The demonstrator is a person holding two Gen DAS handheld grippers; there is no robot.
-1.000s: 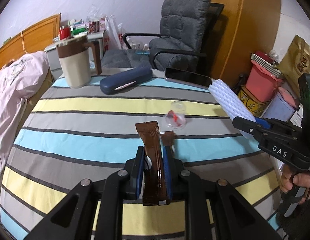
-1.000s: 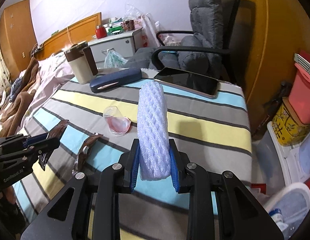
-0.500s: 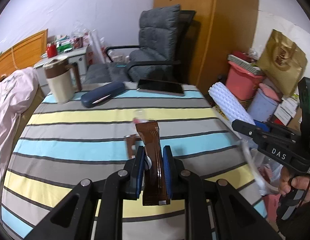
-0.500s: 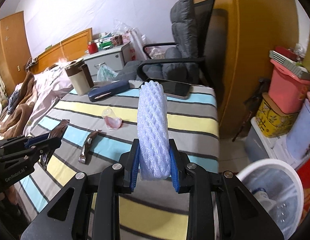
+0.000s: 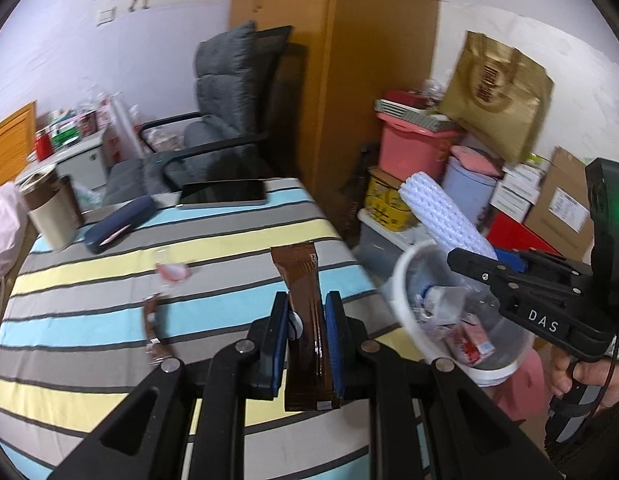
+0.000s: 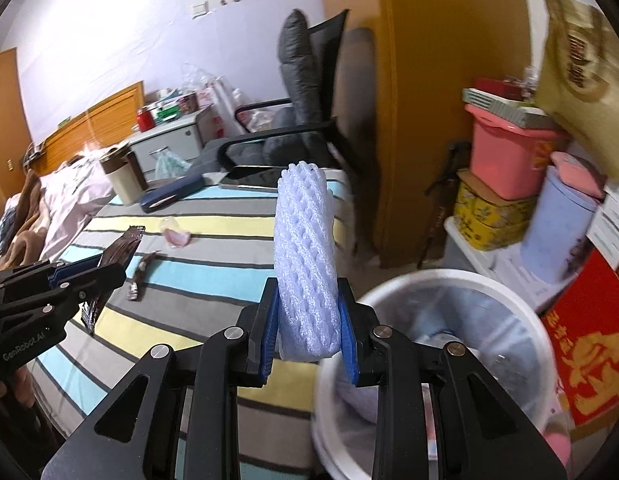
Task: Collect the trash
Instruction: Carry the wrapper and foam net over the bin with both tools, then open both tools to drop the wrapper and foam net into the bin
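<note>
Left wrist view, step in hand: I judge I am carrying both pieces of trash off the striped table toward the white bin beside its edge; to do it well I should bring each gripper squarely over the rim before letting go, one at a time so they don't collide.

Left wrist view, jaws: my left gripper is pinched nearly shut on the brown wrapper, which stands upright between the blue pads, above the table edge.

Left wrist view, other trash: a second brown wrapper and a clear cup with pink residue lie on the table, not yet collected.

Right wrist view, step in hand: the bin sits low and to the right, partly under the fingers; I would shift further right so the drop clears the rim.

Right wrist view, jaws: my right gripper is closed narrowly on the white foam net sleeve, squeezing its lower end; the sleeve stands up, near the bin's rim but not over its middle.
</note>
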